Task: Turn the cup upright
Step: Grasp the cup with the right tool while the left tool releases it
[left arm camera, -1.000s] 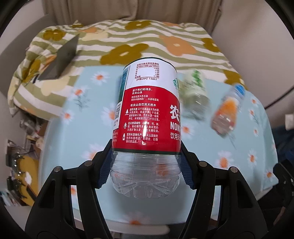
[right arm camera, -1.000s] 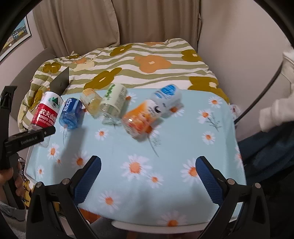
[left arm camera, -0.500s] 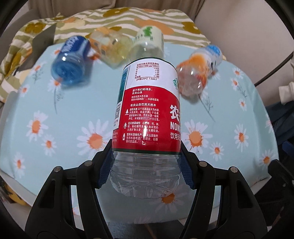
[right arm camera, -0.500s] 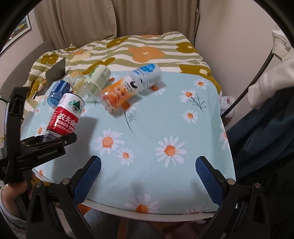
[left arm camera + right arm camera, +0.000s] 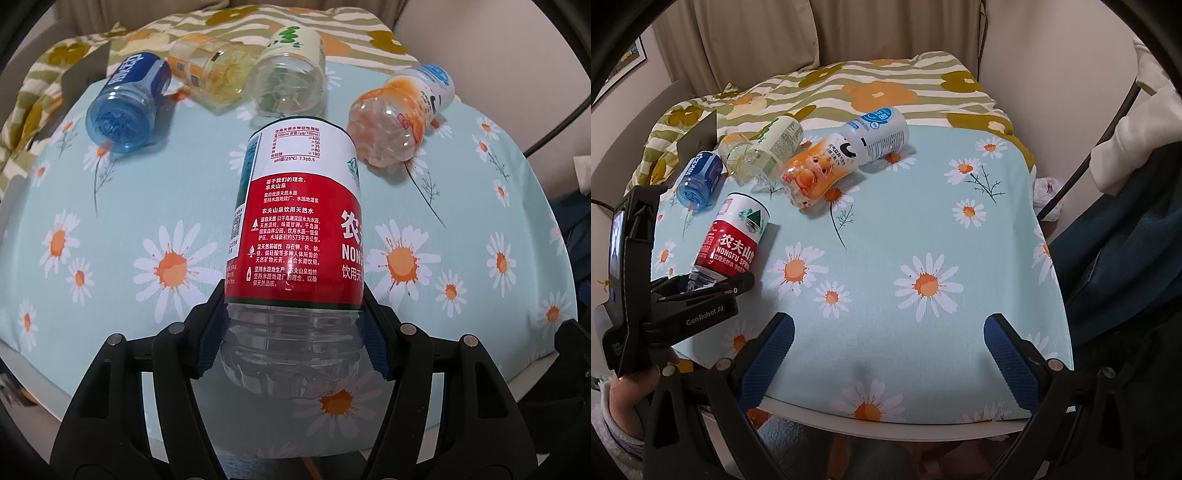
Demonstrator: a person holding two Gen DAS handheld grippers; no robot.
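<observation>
I see a desk under a pale blue daisy cloth. Behind it lies a bed with a striped, flowered quilt, backed by beige curtains. Plain cream walls close both sides, and a framed picture hangs at the left. Light is soft and indoor.

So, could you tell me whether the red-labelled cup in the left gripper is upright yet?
Not yet. The red-labelled cup leans tilted above the tablecloth, clear base clamped in the left gripper.
</observation>
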